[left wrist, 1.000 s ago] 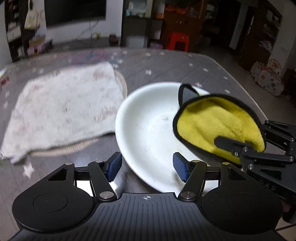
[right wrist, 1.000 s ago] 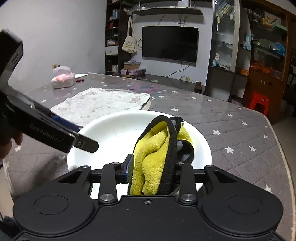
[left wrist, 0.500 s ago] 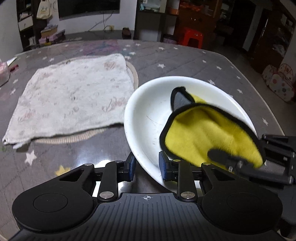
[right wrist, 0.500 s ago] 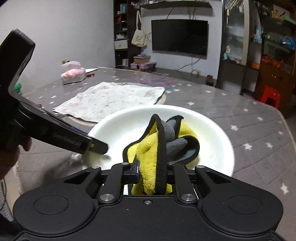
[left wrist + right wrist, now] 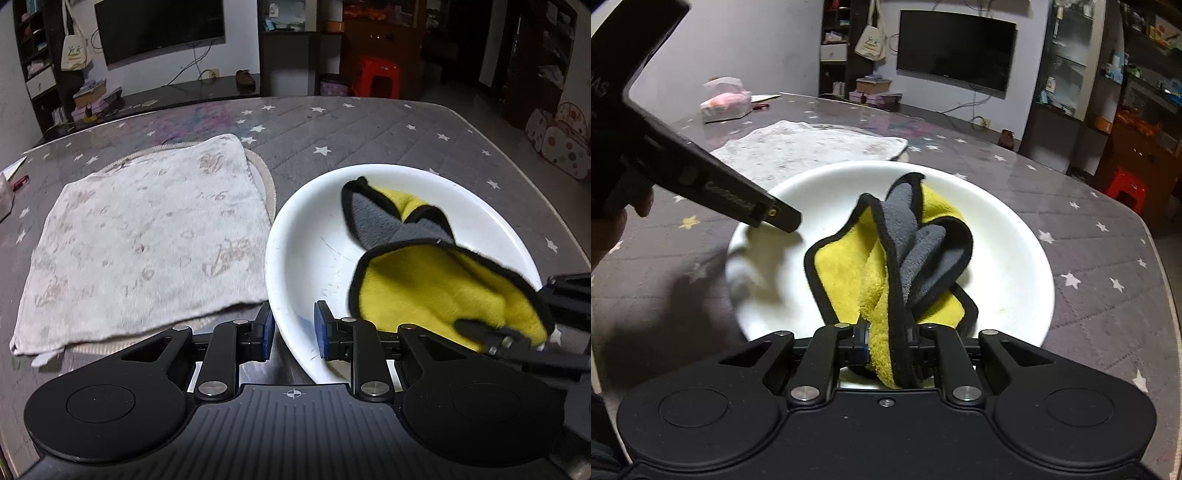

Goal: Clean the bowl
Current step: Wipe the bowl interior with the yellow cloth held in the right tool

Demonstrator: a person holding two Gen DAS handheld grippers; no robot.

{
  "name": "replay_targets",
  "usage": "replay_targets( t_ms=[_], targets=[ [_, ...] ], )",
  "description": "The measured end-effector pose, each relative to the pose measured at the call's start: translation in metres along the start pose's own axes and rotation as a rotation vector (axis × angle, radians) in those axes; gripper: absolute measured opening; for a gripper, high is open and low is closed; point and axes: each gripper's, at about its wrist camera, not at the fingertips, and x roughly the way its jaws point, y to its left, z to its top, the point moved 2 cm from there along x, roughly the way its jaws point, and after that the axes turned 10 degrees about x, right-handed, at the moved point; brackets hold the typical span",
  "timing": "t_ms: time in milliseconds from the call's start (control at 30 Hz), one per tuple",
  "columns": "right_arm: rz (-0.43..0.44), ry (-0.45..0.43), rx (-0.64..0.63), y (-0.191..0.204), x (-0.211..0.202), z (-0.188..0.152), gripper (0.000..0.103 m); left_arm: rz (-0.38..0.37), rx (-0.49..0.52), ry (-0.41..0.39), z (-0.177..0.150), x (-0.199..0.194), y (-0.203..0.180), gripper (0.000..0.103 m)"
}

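On the star-patterned grey table (image 5: 369,125), just beside a pale printed towel (image 5: 147,229), the white bowl (image 5: 295,266) is sitting with its near rim caught between the blue pads of the left gripper (image 5: 292,330), whose fingers are closing on either side of that rim, one outside and one inside, though whether they are actually pinching it tight is hard to say. The right gripper (image 5: 886,347) is clamping a folded yellow-and-grey cloth (image 5: 894,258) and pressing its loose end down into the bowl's hollow. The bowl is looking rigid, glossy and smooth (probably ceramic or melamine, so likely to slide on the slick tabletop and to chip if knocked), which is why the thin rim nearest the left gripper seems the sensible place to steady it. The cloth is soft and floppy, bunching where it is being held, so it will probably need firm downward pressure to wipe rather than skate. Faint marks are showing on the bowl's inner wall, so the cleaning is, by my reading, only partly along. A tissue pack (image 5: 726,99) is lying well apart at the far edge.
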Motion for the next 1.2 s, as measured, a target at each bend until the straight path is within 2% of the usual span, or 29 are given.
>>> replay_targets(
  t_ms=[533,900,1033,1200],
  targets=[
    [-0.098,0.012,0.002,-0.028,0.028,0.02,0.015,-0.004,0.077,0.006,0.018,0.02,0.003,0.026],
    [-0.116,0.029,-0.055,-0.031,0.037,0.034,0.016,-0.024,0.079,0.008,0.018,0.022,0.006,0.026],
    [-0.115,0.007,-0.077,-0.028,0.024,0.037,0.032,-0.024,0.083,0.007,0.018,0.022,0.006,0.026],
    [-0.094,-0.03,-0.068,-0.025,0.006,0.041,0.037,-0.025,0.086,0.008,0.019,0.022,0.006,0.026]
  ],
)
